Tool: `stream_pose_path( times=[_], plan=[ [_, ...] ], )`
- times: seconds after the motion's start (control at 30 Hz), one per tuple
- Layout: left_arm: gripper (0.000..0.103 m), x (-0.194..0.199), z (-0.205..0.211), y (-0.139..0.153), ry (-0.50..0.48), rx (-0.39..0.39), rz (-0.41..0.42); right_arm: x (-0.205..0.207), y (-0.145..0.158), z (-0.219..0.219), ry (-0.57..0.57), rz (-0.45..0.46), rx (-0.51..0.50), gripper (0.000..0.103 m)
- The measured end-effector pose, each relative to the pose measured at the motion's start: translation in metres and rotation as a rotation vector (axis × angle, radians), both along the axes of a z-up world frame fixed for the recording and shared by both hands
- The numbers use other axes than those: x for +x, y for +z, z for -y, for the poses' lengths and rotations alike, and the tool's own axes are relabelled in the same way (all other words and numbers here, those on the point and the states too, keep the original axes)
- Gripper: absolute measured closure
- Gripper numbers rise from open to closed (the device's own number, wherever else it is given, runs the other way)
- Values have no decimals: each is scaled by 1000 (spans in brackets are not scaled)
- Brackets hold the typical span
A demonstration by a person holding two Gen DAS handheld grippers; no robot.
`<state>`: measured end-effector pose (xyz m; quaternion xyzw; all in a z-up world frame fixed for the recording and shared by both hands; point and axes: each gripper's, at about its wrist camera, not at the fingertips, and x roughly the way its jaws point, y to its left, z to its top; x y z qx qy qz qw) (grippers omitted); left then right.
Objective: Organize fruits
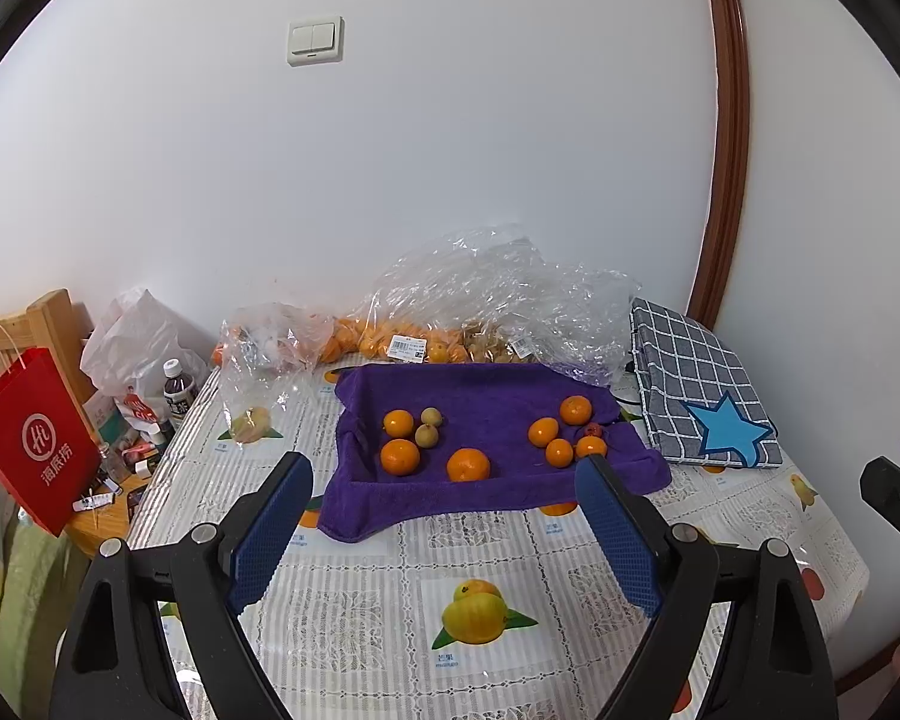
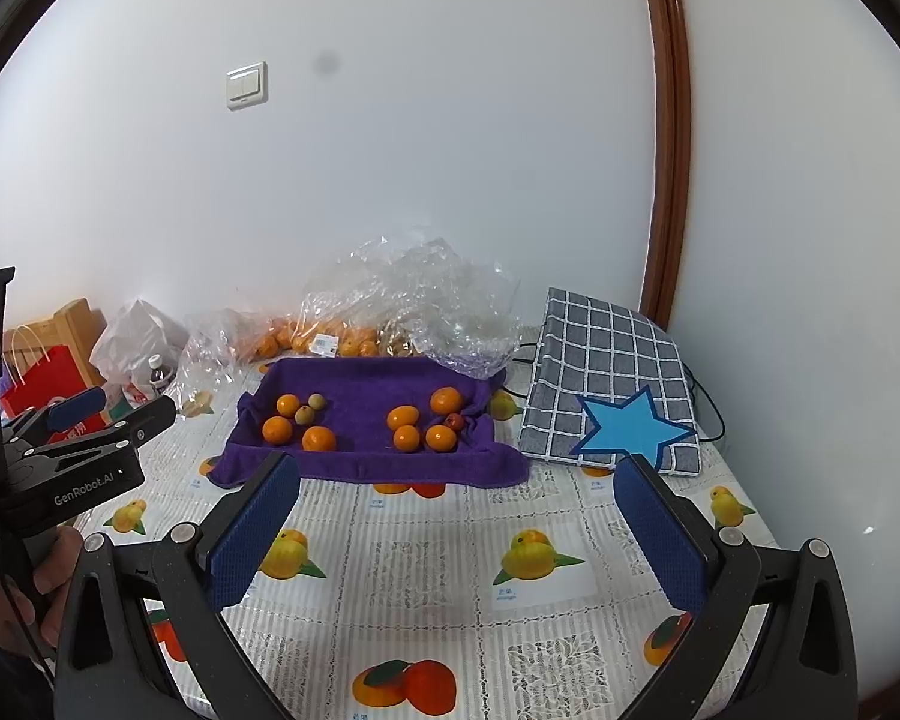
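Fingers first: at the bottom of the left wrist view we hold the left gripper [image 1: 444, 483] level over the fruit-print tablecloth [image 1: 354, 606], its blue pads spread wide and released, with nothing between them. In the right wrist view the right gripper [image 2: 457, 489] sits the same way, jaws parted and empty, low in the frame above the cloth. At the lower left edge of that view our left hand [image 2: 27, 594] wraps the other tool's handle, though only part of the hand shows.

Beyond the fingertips, at mid-frame, the purple towel [image 1: 492, 396] lies rumpled on the table with oranges [image 1: 468, 464] in two loose groups, left and right. Two small greenish fruits [image 1: 431, 417] sit among the left group; a little red one [image 1: 592, 429] hides partly behind the right group, and we cannot tell what it is.

Farther back, against the wall, crinkled clear plastic bags [image 1: 486, 294] cover more orange fruit, blurred by the film. To the right of the frame a checked cloth with a blue star [image 1: 696, 384] lies beside the towel.
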<state>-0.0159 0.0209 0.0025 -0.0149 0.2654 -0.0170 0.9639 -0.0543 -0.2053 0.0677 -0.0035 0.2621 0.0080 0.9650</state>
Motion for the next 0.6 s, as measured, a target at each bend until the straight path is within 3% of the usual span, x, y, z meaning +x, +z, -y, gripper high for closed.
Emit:
stream_pose_path(
  times=[0.6],
  plan=[
    [13,-1,2,2,8,1,3,-4,4,-2,8,11,-2,0]
  ],
)
